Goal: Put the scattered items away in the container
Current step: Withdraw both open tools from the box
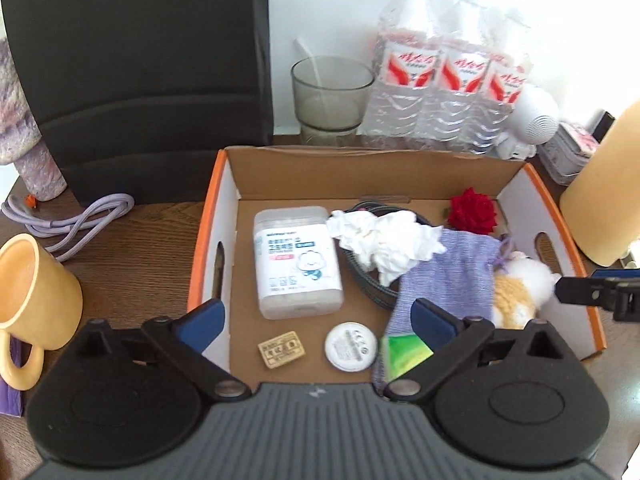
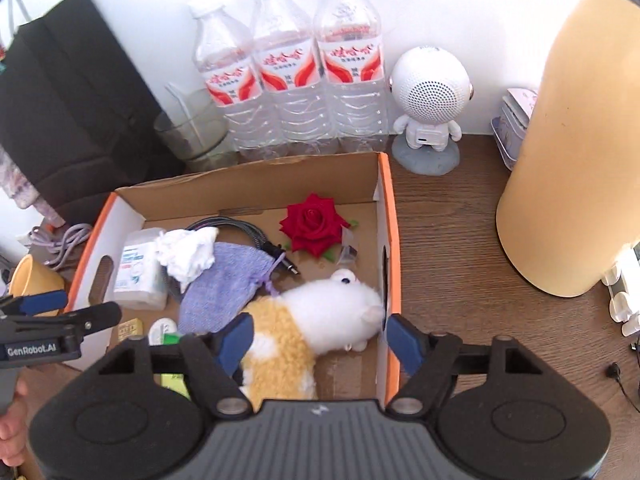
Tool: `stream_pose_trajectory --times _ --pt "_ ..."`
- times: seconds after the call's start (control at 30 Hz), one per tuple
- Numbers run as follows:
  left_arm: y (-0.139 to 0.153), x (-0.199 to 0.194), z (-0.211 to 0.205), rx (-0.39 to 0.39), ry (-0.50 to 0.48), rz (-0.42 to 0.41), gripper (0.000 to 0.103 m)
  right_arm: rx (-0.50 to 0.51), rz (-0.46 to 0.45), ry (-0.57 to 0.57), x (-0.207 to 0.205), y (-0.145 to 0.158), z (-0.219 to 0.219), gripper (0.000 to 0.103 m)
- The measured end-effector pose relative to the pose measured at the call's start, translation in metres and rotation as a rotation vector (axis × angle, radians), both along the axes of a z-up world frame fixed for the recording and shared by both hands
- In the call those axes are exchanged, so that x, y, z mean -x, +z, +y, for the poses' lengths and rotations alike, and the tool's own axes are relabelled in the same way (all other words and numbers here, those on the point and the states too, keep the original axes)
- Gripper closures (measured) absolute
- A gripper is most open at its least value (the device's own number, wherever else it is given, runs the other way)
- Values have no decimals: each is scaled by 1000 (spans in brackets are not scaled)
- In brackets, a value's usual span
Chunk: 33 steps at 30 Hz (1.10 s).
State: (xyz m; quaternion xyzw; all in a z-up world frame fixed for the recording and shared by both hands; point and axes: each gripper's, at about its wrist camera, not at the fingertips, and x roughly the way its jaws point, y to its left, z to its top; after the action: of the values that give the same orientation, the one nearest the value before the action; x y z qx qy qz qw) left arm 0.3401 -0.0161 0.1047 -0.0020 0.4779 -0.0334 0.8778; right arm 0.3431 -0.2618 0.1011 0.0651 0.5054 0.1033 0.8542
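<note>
A cardboard box [image 1: 218, 216] with orange rims holds a cotton-swab case [image 1: 298, 264], crumpled tissue [image 1: 384, 244], a purple pouch [image 1: 448, 280], a red rose [image 1: 474, 212], a grey cable [image 2: 236, 226], a round white tin [image 1: 351, 346], a tan tile [image 1: 282, 349], a green packet [image 1: 404, 354] and a white-and-yellow plush toy [image 2: 320, 320]. My left gripper [image 1: 320, 320] hangs open over the box's near left part, nothing between its pads. My right gripper [image 2: 322, 340] stands open above the plush toy, its right finger [image 2: 404, 342] over the box's right wall [image 2: 390, 220].
A yellow mug [image 1: 36, 292] and a purple cable [image 1: 76, 220] lie left of the box. Behind it stand a black case [image 1: 140, 72], a glass [image 1: 330, 96] and three water bottles [image 1: 448, 72]. To the right are a robot-shaped speaker [image 2: 430, 92] and a tall yellow cylinder [image 2: 572, 140].
</note>
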Motion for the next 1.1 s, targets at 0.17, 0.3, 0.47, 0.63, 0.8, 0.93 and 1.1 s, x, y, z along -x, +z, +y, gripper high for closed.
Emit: stream_pose_trajectory --times 0.17,0.3,0.47,0.63,0.8,0.93,1.1 --pt "24 35 -15 3 -18 -109 0 -62 -61 17 26 4 8 28" --pt "33 71 -22 37 -14 -232 0 -75 -161 15 56 6 13 27" --pt "28 107 -26 1 -9 -354 0 -105 -264 6 89 -1 16 25" --pt "25 157 -13 37 37 -494 0 -109 -395 37 127 -2 29 20" --pt "16 228 -13 2 -13 -680 0 -141 -546 113 182 -9 38 14" --pt "-3 277 -13 -49 -16 -811 0 -100 -600 90 222 -17 44 14" --pt "-14 310 -4 -52 -11 -796 0 -94 -575 44 261 -29 42 9"
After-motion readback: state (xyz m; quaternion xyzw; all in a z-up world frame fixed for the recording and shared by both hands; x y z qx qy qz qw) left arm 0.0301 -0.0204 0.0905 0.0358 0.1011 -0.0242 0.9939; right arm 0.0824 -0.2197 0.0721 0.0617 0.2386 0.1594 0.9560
